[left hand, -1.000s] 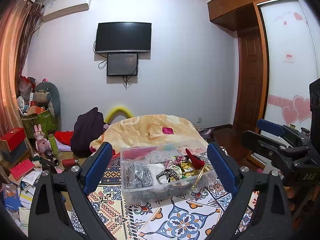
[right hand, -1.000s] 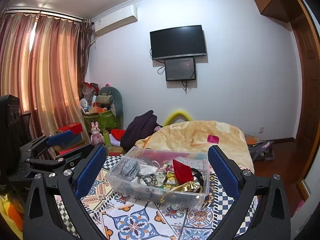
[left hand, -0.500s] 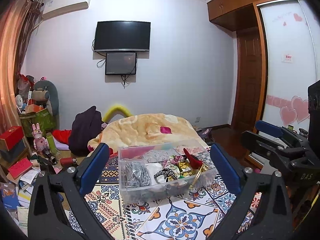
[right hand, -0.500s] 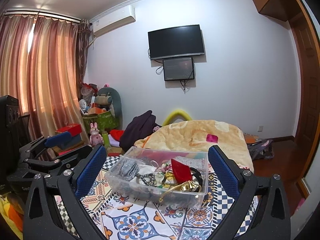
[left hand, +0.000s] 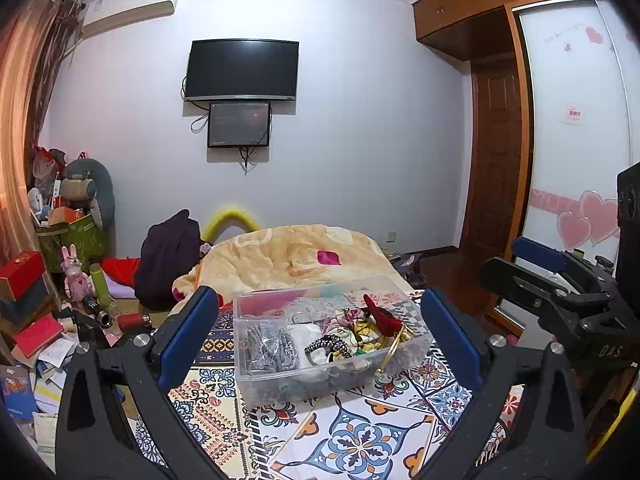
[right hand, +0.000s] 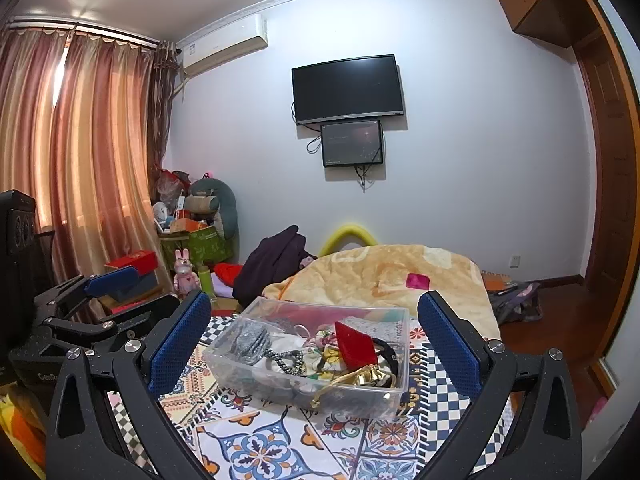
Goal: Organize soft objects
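A clear plastic box (left hand: 280,376) sits on a patterned cloth on the bed; it also shows in the right wrist view (right hand: 360,394). It holds several soft items: a grey knitted piece (left hand: 266,346), a black-and-white hair band (left hand: 326,345), a red pouch (right hand: 354,346), a gold band (right hand: 360,378). My left gripper (left hand: 318,334) is open and empty, its fingers either side of the box, short of it. My right gripper (right hand: 314,346) is open and empty, likewise framing the box. Each gripper shows at the edge of the other's view.
An orange quilt (left hand: 292,252) with a pink item (left hand: 329,258) lies behind the box. A dark garment (left hand: 168,256) and cluttered boxes, books and toys (left hand: 44,312) fill the left floor. A wardrobe (left hand: 576,128) stands at the right.
Both views have shifted slightly; the box sits a little lower and more central between the left fingers. Both grippers stay open and empty.
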### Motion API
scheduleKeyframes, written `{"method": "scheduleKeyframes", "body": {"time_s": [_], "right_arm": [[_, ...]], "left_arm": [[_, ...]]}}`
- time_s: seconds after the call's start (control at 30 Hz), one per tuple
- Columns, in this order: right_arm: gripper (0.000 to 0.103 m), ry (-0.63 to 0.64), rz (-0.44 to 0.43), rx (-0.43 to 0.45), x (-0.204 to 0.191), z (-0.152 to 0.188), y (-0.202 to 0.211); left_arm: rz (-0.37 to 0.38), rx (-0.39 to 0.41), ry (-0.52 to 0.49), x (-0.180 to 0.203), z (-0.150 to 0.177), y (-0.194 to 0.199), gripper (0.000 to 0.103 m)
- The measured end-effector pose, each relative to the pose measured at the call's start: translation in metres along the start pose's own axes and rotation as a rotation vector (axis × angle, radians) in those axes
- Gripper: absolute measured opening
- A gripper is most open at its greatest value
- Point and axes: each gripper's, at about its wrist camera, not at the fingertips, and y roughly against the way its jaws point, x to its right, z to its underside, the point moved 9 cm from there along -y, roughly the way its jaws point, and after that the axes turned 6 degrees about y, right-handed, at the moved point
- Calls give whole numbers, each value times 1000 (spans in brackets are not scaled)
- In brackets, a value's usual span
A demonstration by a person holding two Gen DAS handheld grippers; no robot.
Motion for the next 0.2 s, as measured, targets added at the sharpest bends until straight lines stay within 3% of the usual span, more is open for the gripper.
{"method": "scheduleKeyframes", "body": {"time_s": [0.2], "right_arm": [[103,-7,-1,-4,0,0,1]], "left_arm": [[-9,-18,1,-2,1,-3,102]]}}
